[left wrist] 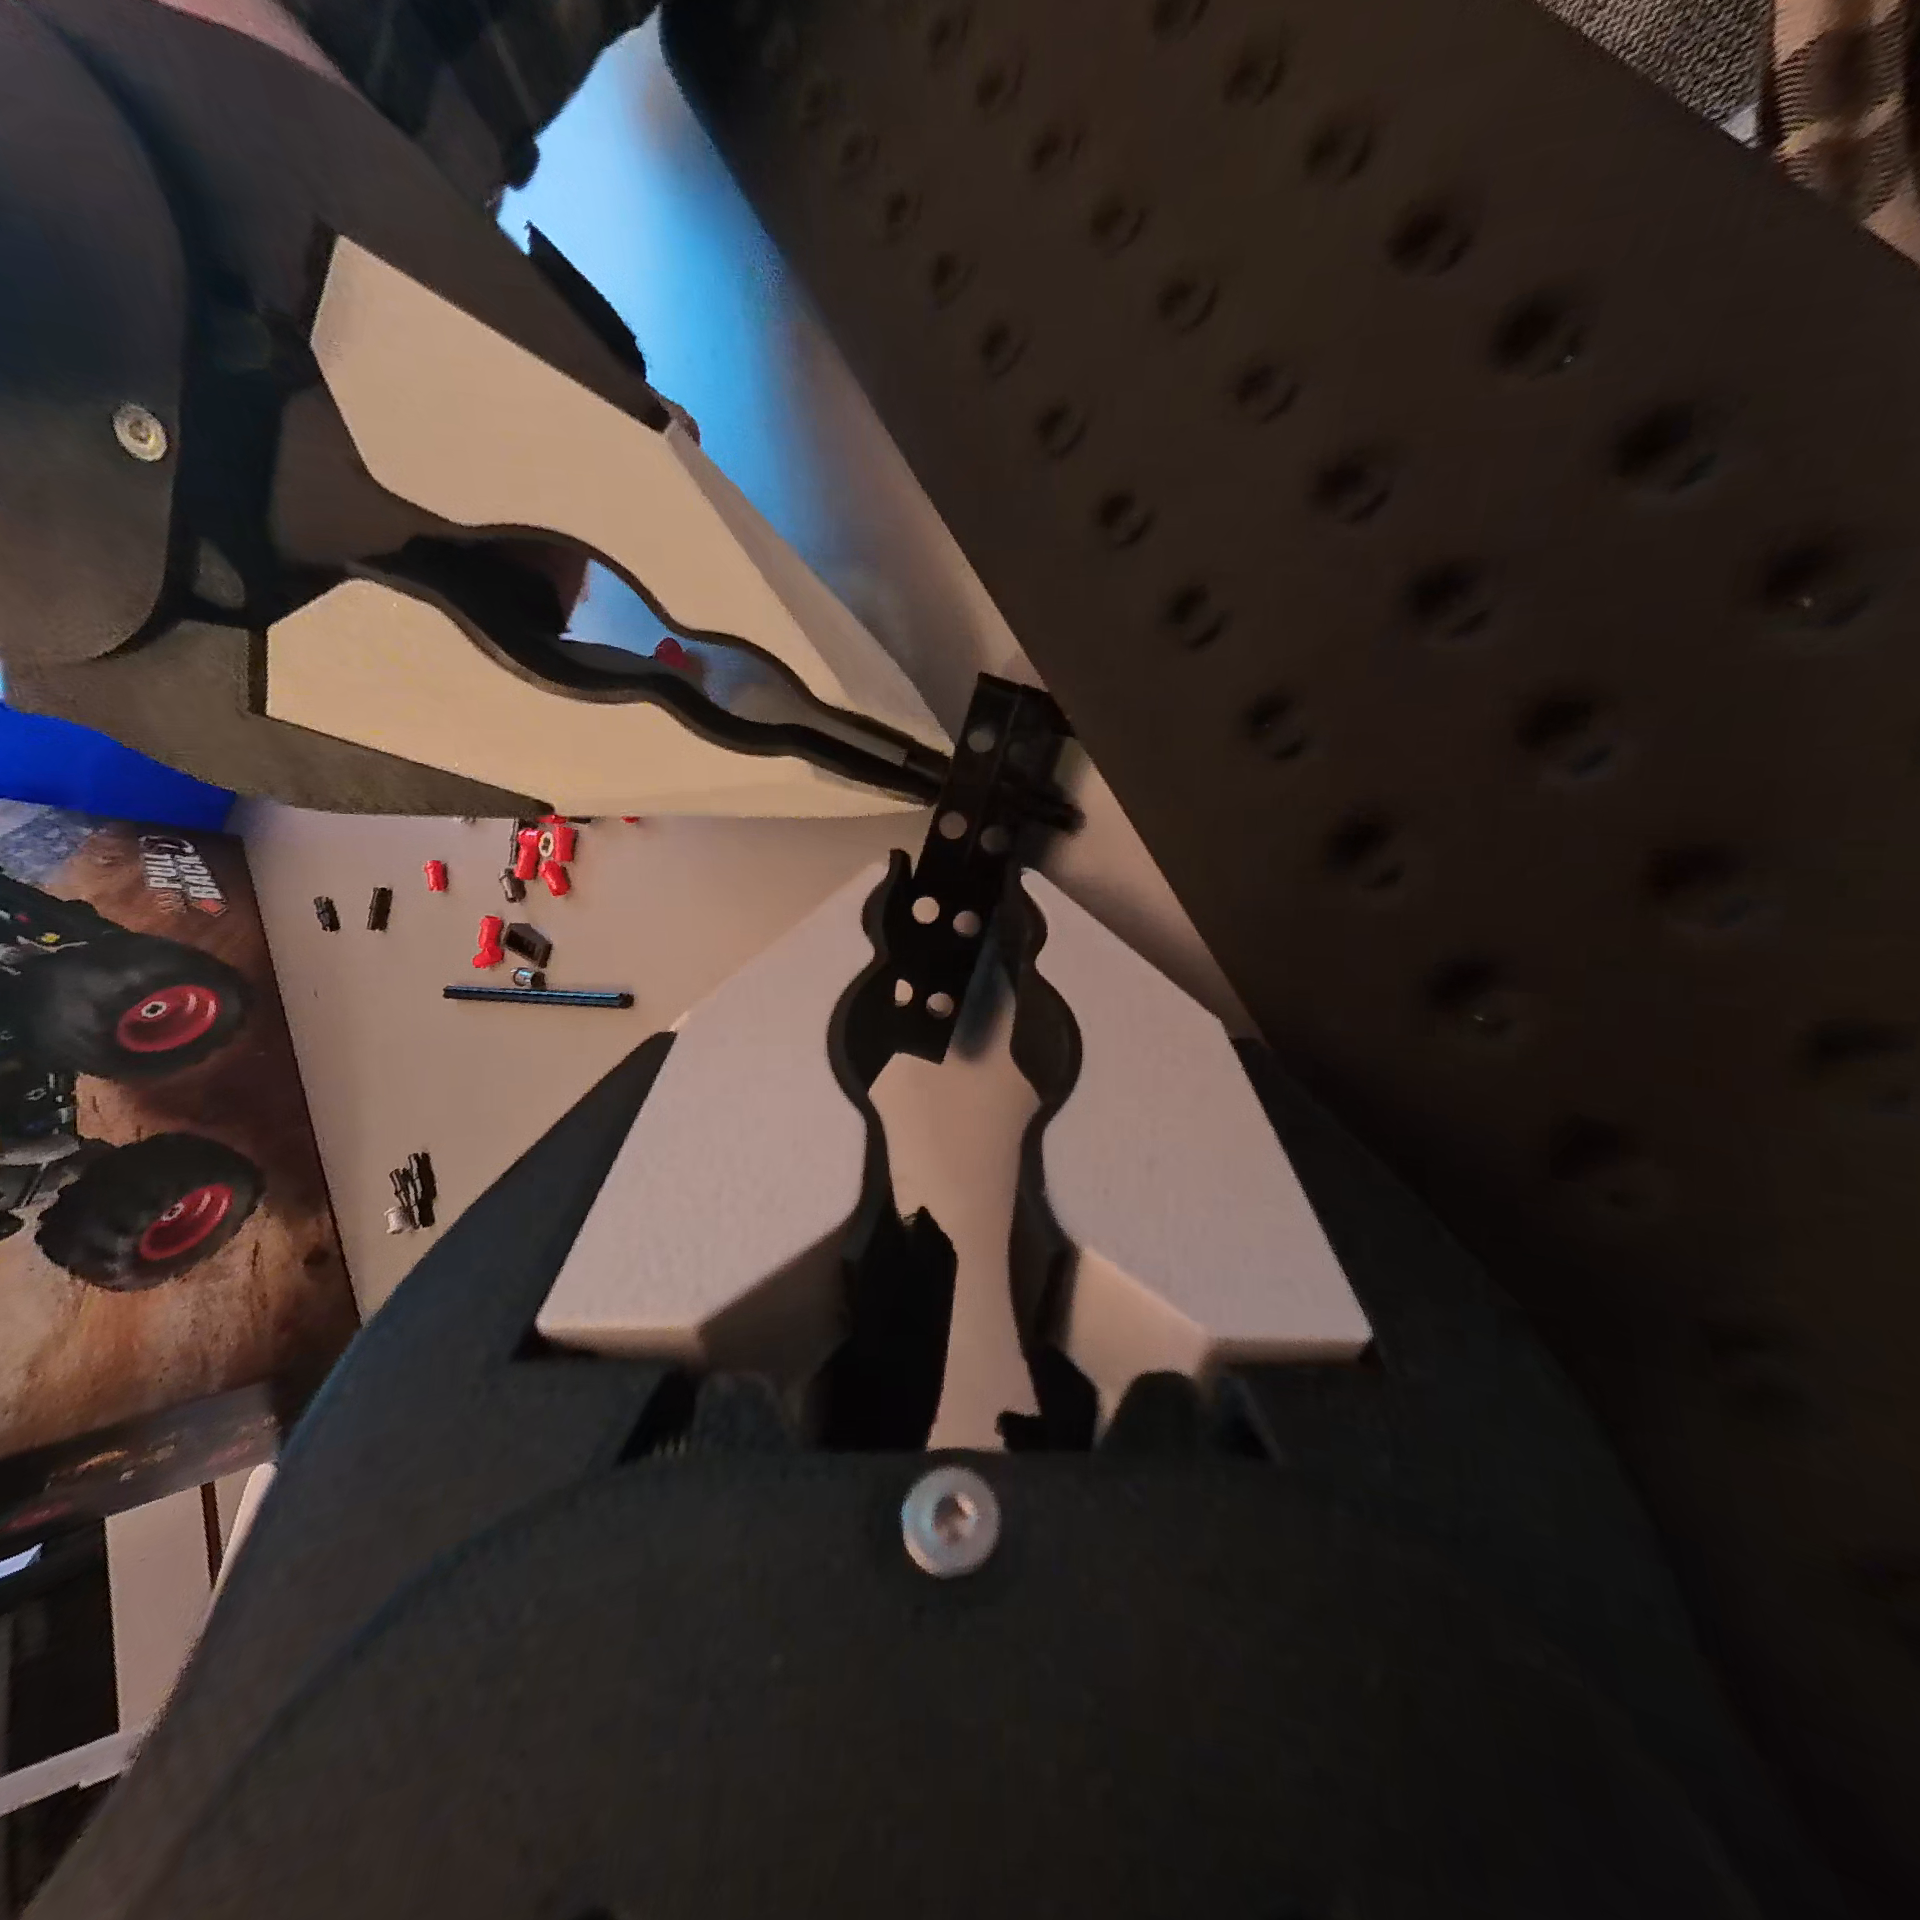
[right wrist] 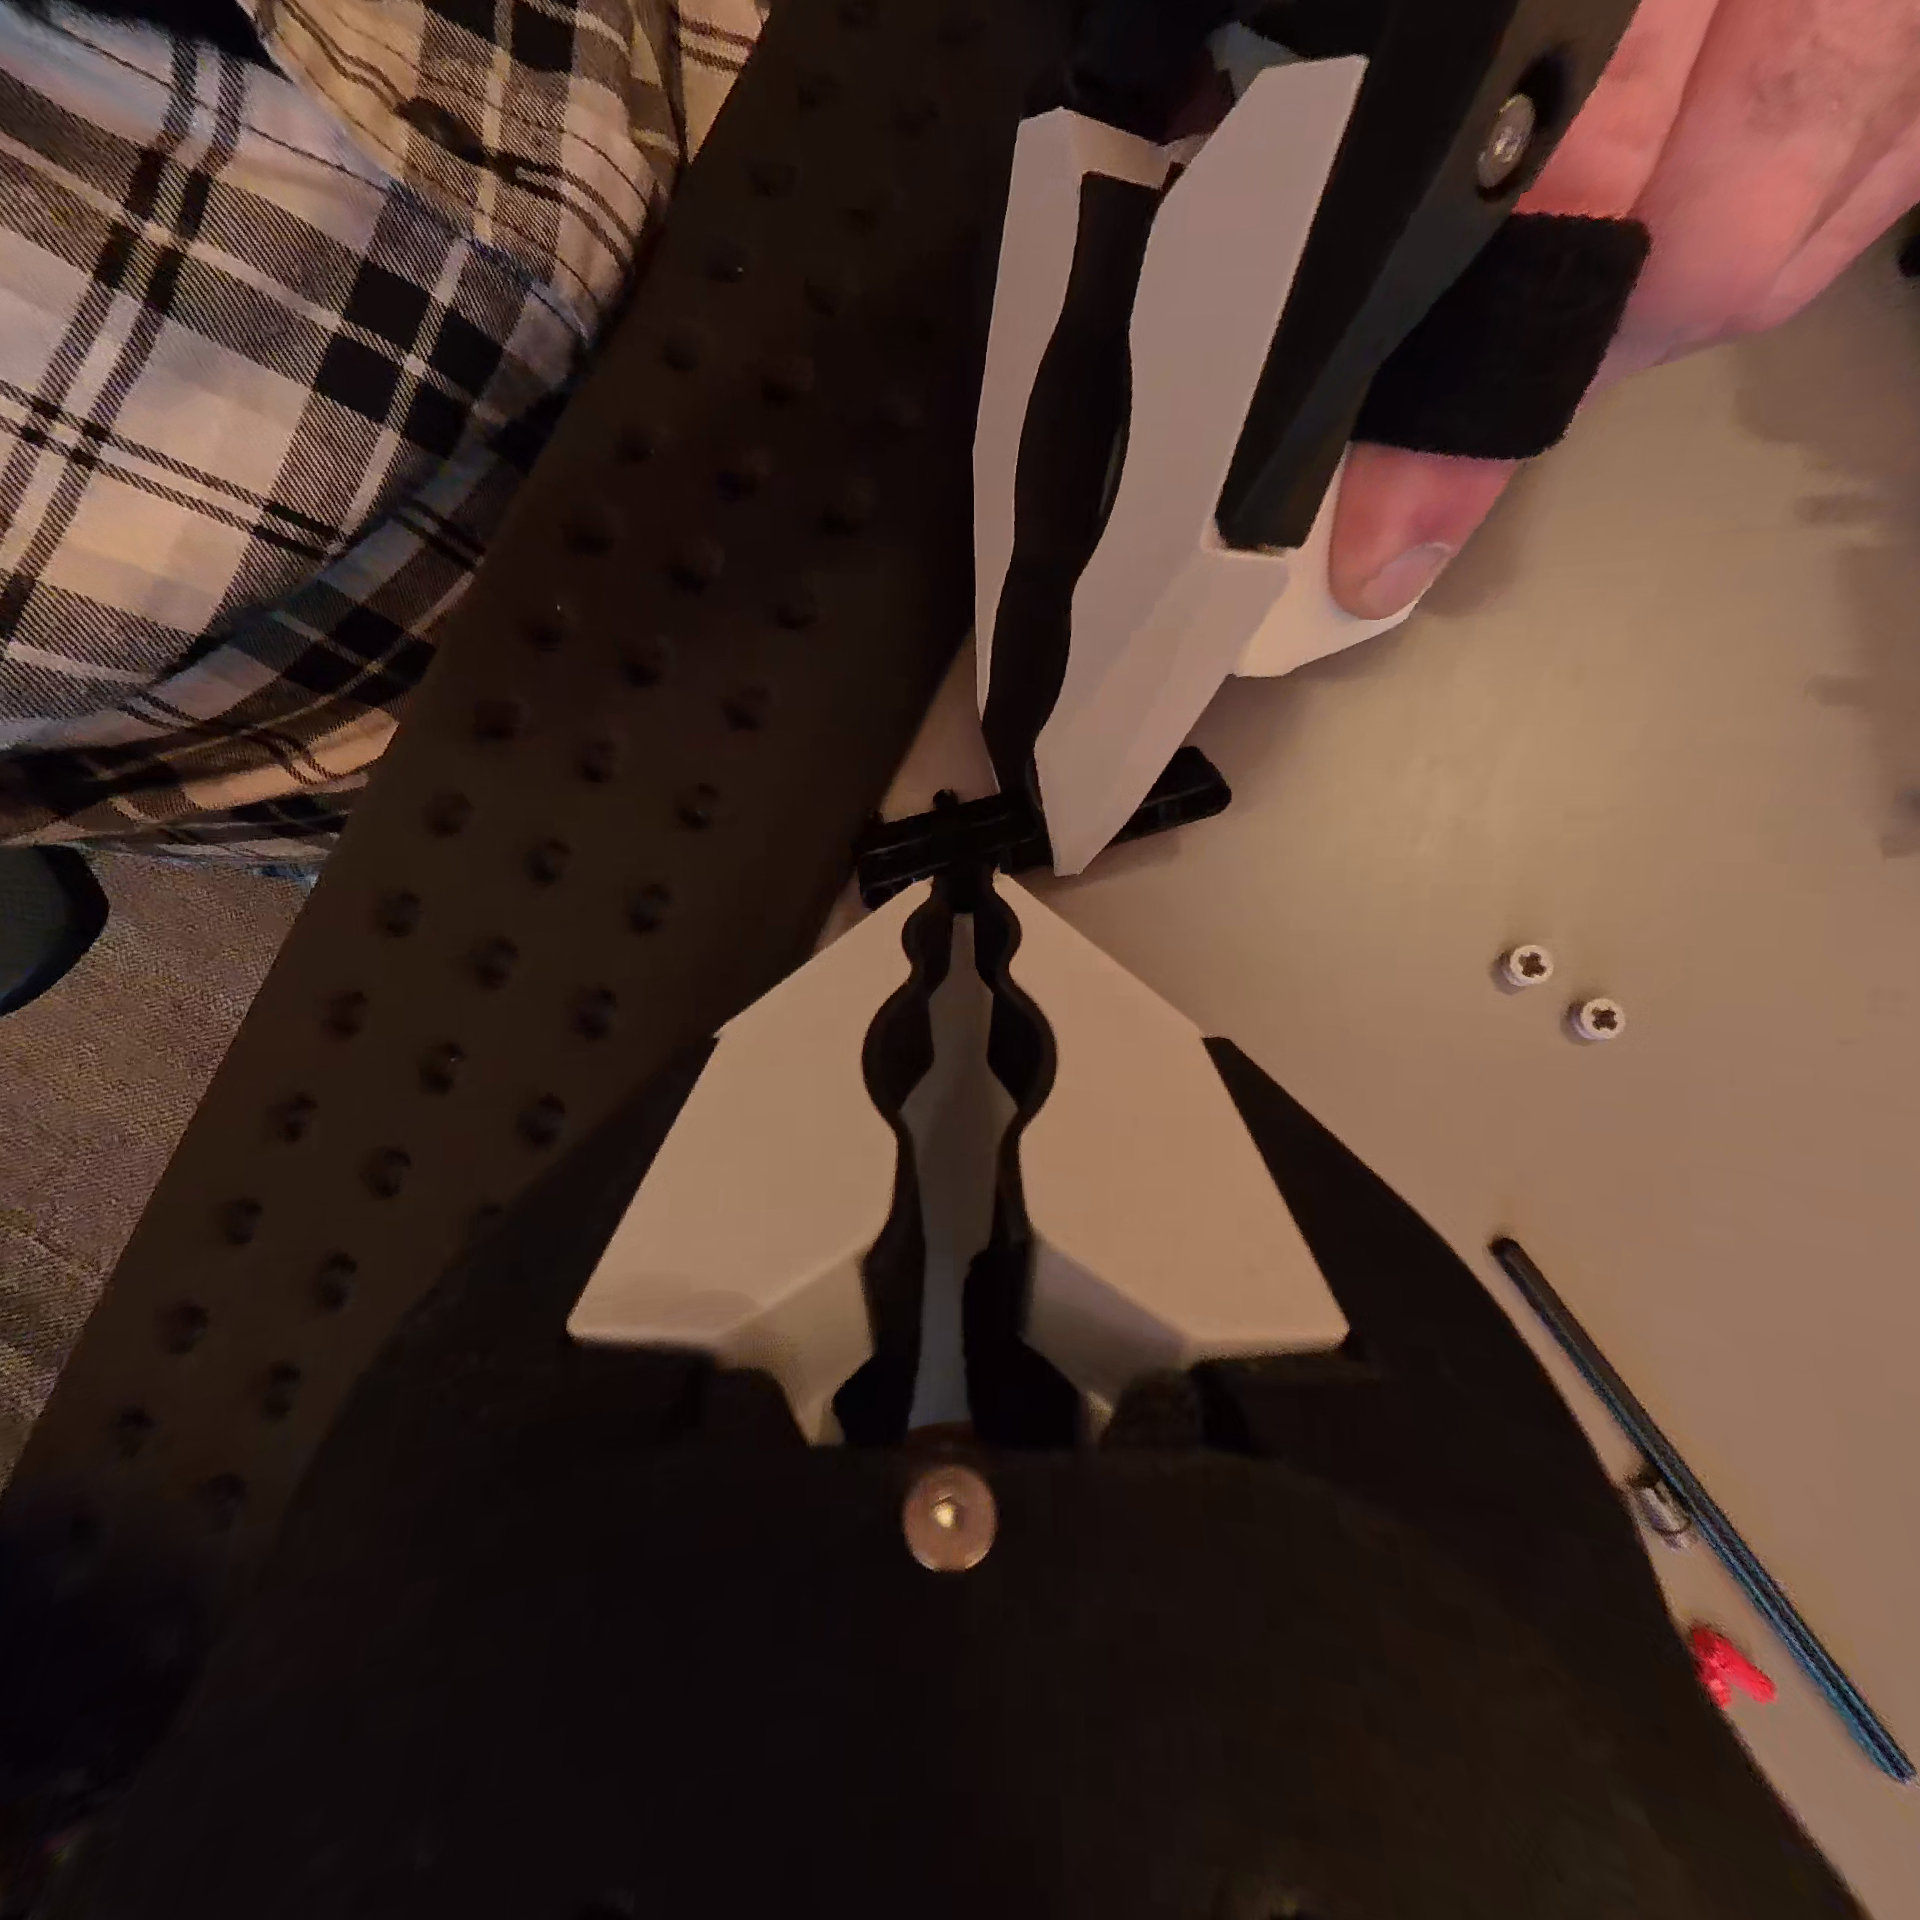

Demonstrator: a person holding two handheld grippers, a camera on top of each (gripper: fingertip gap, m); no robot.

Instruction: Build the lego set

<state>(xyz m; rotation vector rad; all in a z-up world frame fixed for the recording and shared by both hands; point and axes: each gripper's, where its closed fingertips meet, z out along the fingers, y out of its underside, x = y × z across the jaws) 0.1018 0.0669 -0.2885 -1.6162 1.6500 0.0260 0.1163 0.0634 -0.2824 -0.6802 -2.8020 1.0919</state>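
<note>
Left gripper (left wrist: 951, 997) clamps the black beam (left wrist: 961, 904) above the desk (right wrist: 1558, 831); right gripper (right wrist: 961, 899), jaws narrow on a black pin (right wrist: 951, 868), presses it in; misalignment could twist the beam loose.

Left gripper (left wrist: 951, 956) fingers (left wrist: 1132, 1122) clamp black holed beam (left wrist: 961, 883); right gripper (left wrist: 925, 774) pinches pin.

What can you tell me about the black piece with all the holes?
The black piece is a long, flat bar of shiny plastic, two bars side by side, with round holes in pairs along it. It is held in the air, tilted. The left claw pinches its lower end. The right claw holds a thin black pin pushed into its upper part.
</note>
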